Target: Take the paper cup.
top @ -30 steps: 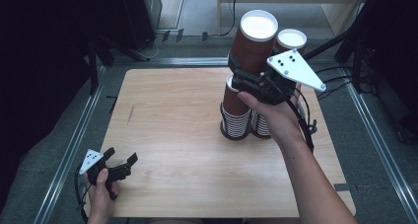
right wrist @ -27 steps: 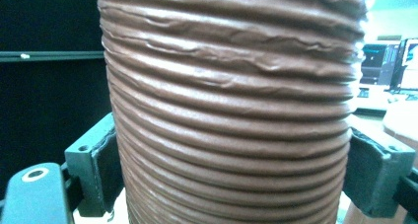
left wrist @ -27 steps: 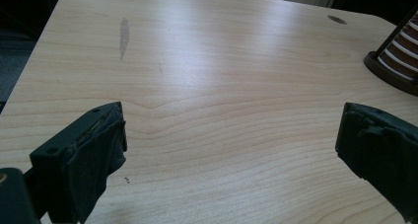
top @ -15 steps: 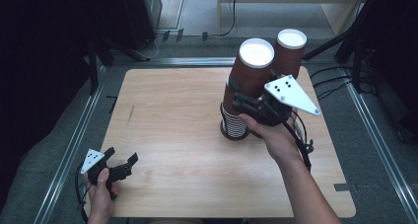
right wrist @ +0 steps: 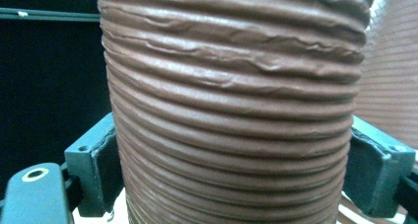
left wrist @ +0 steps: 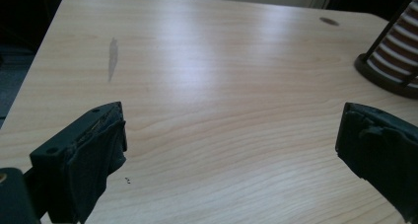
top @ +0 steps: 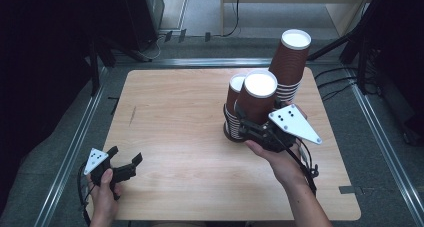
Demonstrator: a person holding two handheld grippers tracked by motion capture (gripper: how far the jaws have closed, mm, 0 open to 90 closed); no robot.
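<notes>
The right claw (top: 252, 132) gripped a ribbed brown cup stack (top: 255, 104) between its jaws, the stack's long axis rising steeply away from it and leaning. The left claw (top: 122, 164) sat open, well apart across the tabletop (top: 180, 117).

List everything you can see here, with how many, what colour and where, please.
Paper cup: one, ribbed brown with a white inside, held tilted above the table's right half.
Cup stacks: two, brown with white rims; one standing on the table behind the held cup, one taller leaning toward the far right.
Table: one, light wood, centre.
Metal rails: grey, along the table's sides.
Cables: black, on the floor at right.
Right gripper: black, grey plate on top, fingers closed on the paper cup.
Left gripper: black, open, near left corner.
Hands: two, one on the right gripper, one on the left gripper.
</notes>
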